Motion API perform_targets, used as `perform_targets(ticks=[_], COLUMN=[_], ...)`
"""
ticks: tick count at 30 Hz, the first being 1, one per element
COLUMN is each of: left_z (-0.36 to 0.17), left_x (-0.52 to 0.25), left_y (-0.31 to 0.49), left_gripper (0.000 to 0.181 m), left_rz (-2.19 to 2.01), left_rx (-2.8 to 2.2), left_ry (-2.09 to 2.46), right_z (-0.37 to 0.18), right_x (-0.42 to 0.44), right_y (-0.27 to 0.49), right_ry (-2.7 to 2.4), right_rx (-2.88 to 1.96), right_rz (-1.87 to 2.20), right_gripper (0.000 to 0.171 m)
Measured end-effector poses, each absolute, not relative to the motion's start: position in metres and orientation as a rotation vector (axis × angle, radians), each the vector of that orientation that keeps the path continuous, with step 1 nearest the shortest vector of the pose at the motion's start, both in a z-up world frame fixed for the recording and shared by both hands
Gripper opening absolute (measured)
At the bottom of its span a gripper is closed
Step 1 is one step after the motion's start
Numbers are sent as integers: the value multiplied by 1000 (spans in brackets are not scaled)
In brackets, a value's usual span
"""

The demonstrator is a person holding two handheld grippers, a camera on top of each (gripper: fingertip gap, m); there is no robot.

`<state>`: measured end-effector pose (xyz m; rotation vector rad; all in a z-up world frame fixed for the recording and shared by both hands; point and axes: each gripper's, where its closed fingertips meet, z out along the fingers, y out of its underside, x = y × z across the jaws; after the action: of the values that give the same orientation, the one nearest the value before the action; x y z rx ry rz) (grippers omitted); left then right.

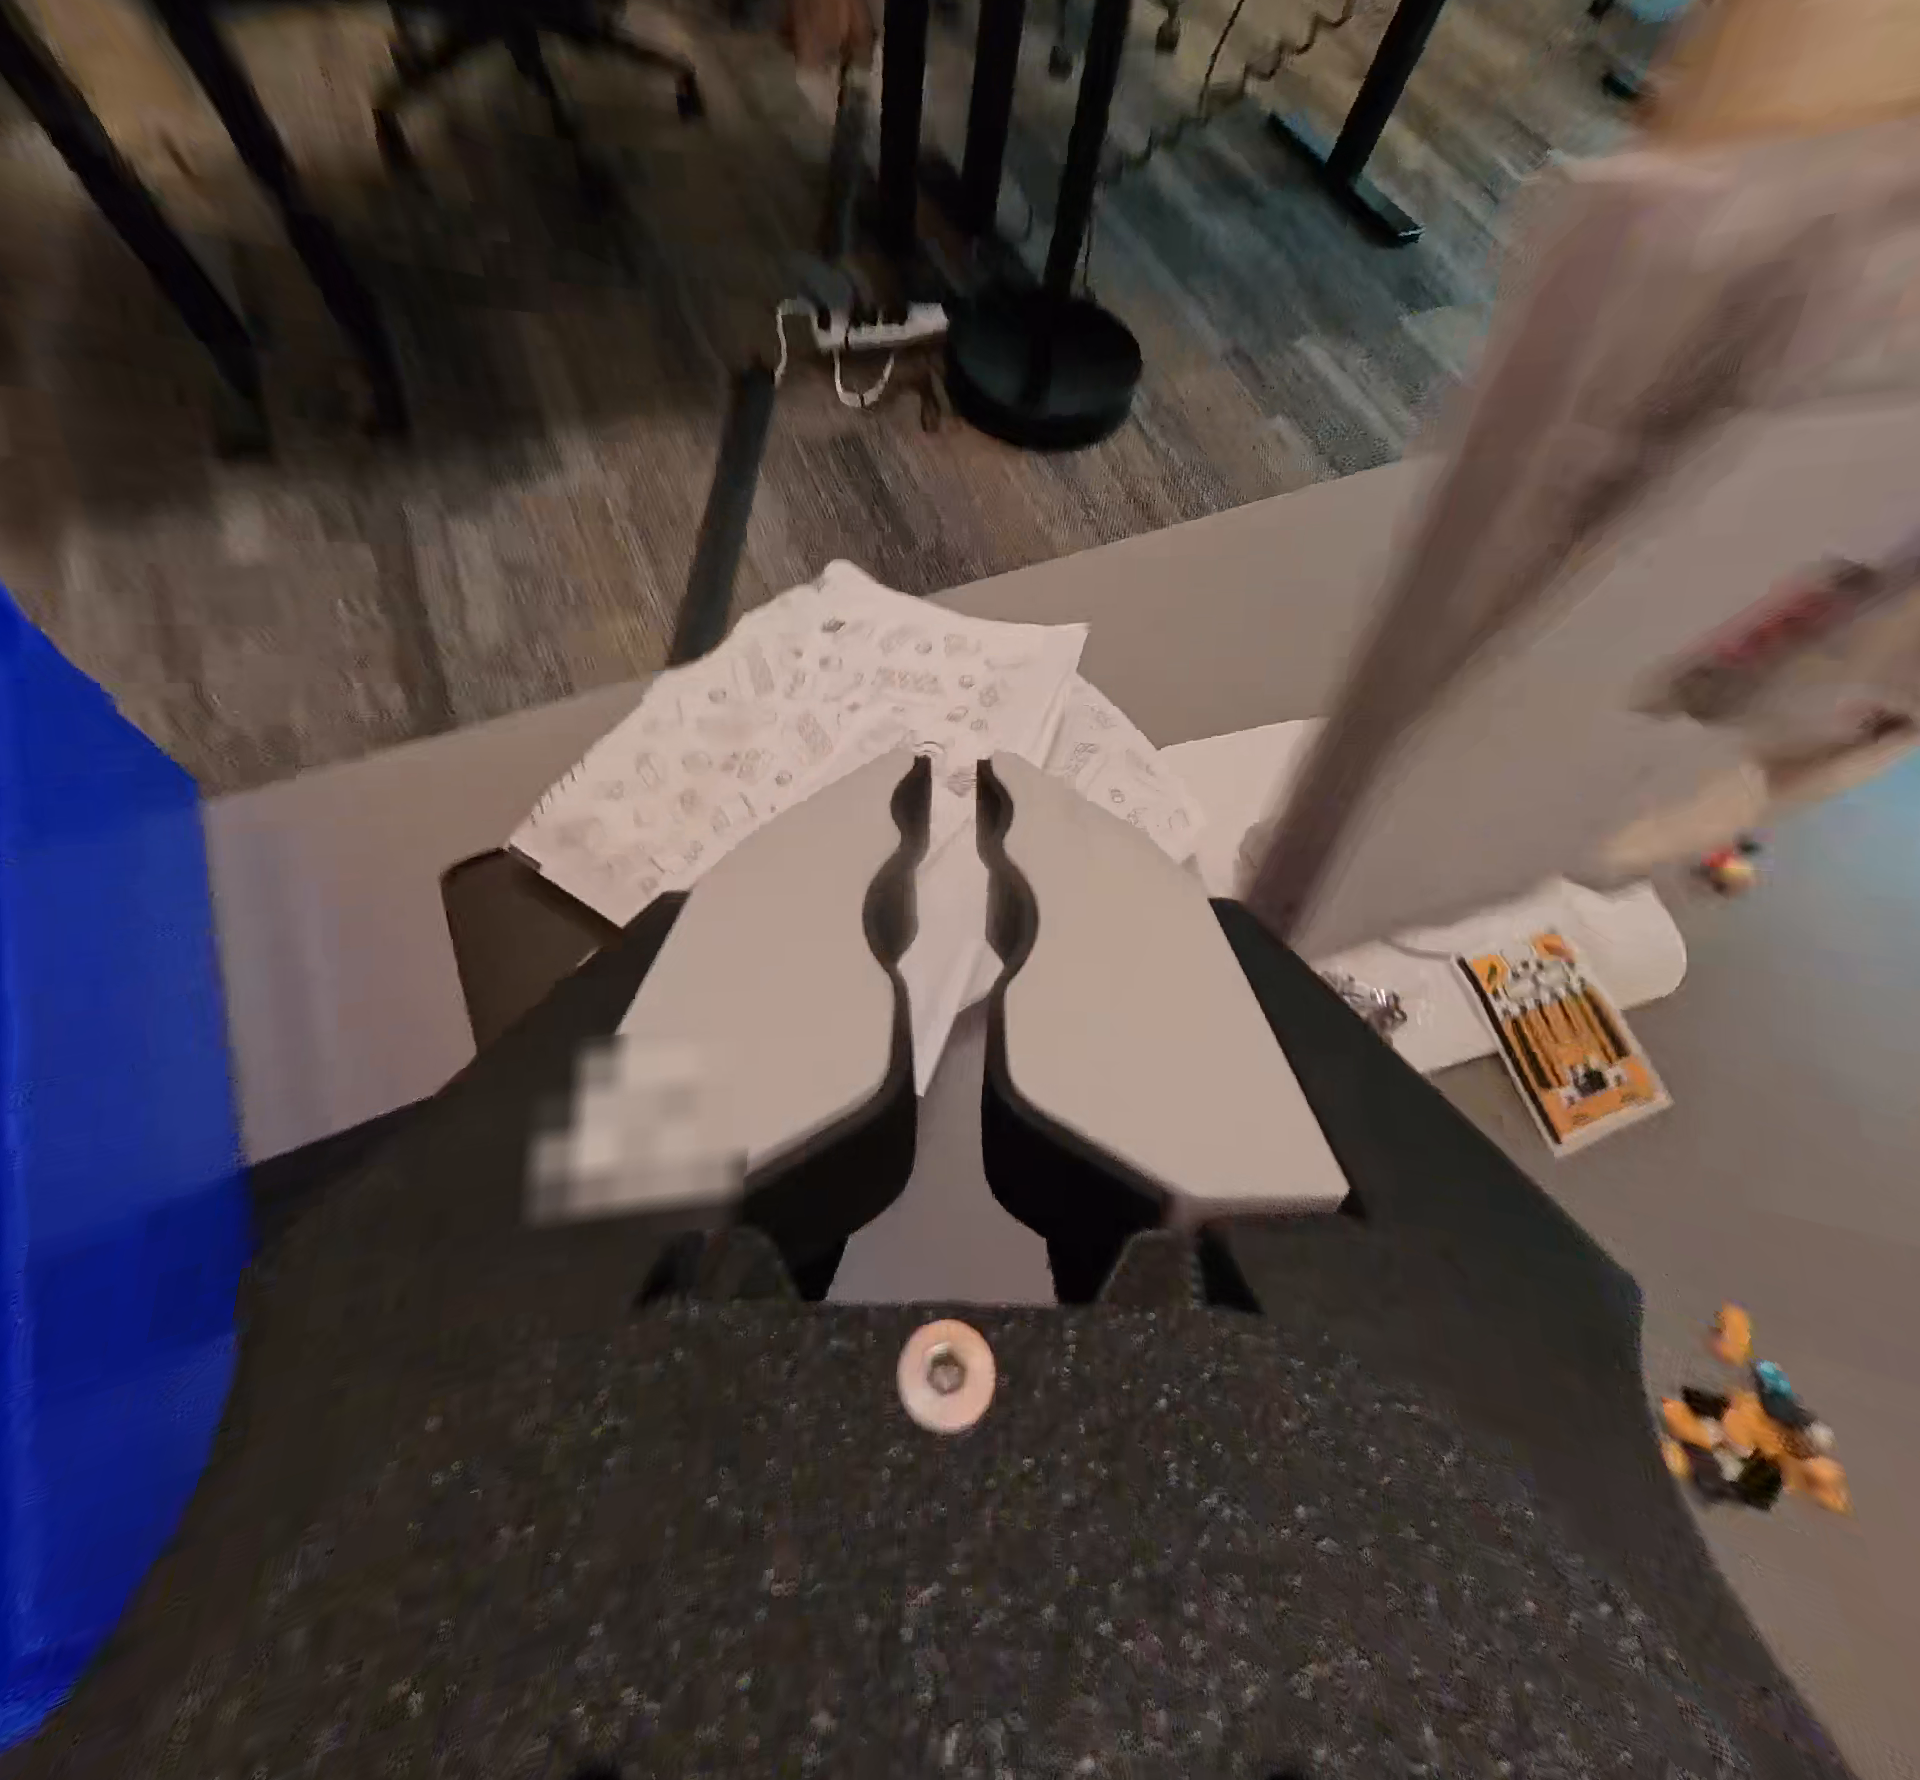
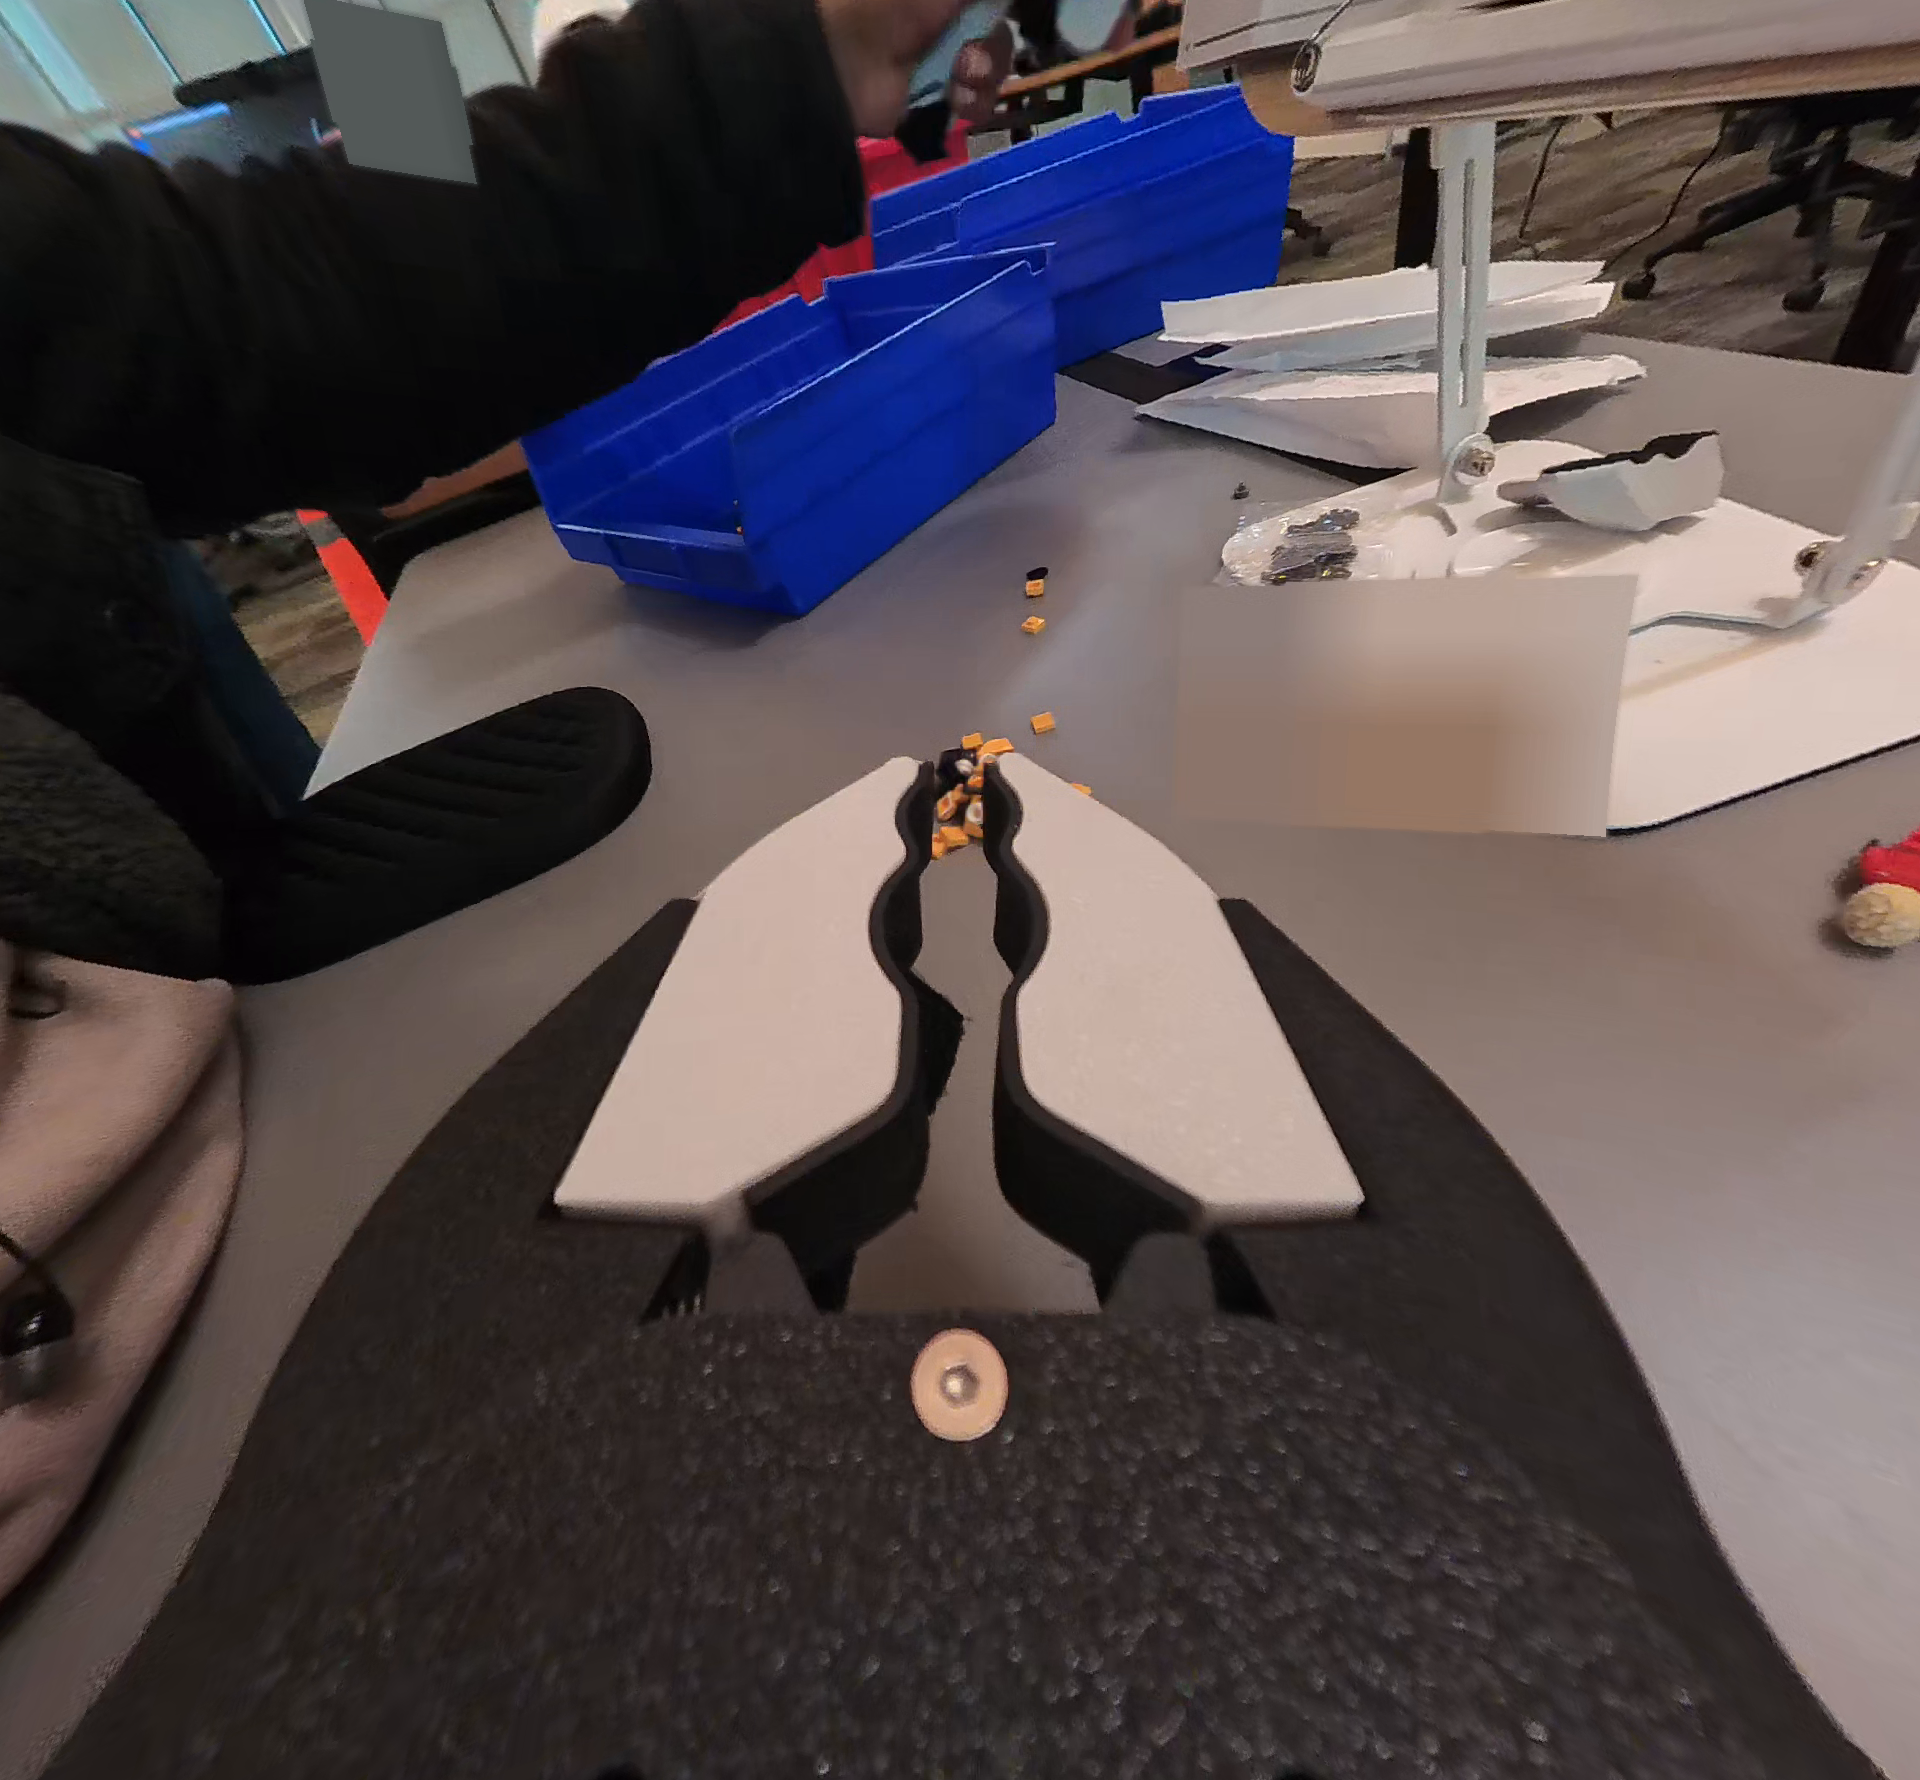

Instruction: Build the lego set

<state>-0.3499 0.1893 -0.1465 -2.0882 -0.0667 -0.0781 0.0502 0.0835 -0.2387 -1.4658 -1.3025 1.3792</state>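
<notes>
A pile of small orange, black and white lego pieces (image 2: pixel 961 800) lies on the grey table (image 2: pixel 1351 1055), with a few loose orange pieces (image 2: pixel 1042 722) beyond it. My right gripper (image 2: pixel 958 774) is low over this pile. Its jaws are drawn together to a narrow slit and the pieces show through it; I cannot tell if any is pinched. My left gripper (image 1: pixel 951 772) is up in the air, jaws drawn to the same narrow slit and empty, over printed white paper bags (image 1: pixel 831 743). The pile also shows in the left wrist view (image 1: pixel 1756 1418).
Blue bins (image 2: pixel 831 442) stand at the far left of the table. A white book stand (image 2: pixel 1475 328) holds an open booklet at the right, with a bag of dark parts (image 2: pixel 1299 546) at its base. An orange sticker sheet (image 1: pixel 1558 1044) lies nearby. A person's black sleeve (image 2: pixel 468 255) reaches across. There is about 45 cm between the tips of the two grippers.
</notes>
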Motion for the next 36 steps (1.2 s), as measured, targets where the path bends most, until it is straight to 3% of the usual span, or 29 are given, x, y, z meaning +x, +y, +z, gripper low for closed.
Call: perform_targets(ticks=[5, 14, 22, 26, 36], left_z=[-138, -242, -303, -316, -342], left_x=[-251, -139, -155, -172, -167], left_y=[132, 82, 85, 74, 74], left_gripper=[2, 11, 16, 3, 21], left_rz=[-87, -131, 153, 188, 57], left_rx=[-1986, -2115, -2256, -2331, -2466], left_ry=[208, 310, 299, 332, 337], right_z=[-239, -241, -243, -246, -248], right_x=[49, 46, 47, 46, 45], right_y=[82, 77, 76, 72, 72], right_ry=[-1305, -1331, -1345, -1369, -1364], right_rx=[-1457, -1437, -1415, -1413, -1432], right_rz=[1351, 1305, 1207, 1196, 1229], right_gripper=[8, 7, 7, 8, 8])
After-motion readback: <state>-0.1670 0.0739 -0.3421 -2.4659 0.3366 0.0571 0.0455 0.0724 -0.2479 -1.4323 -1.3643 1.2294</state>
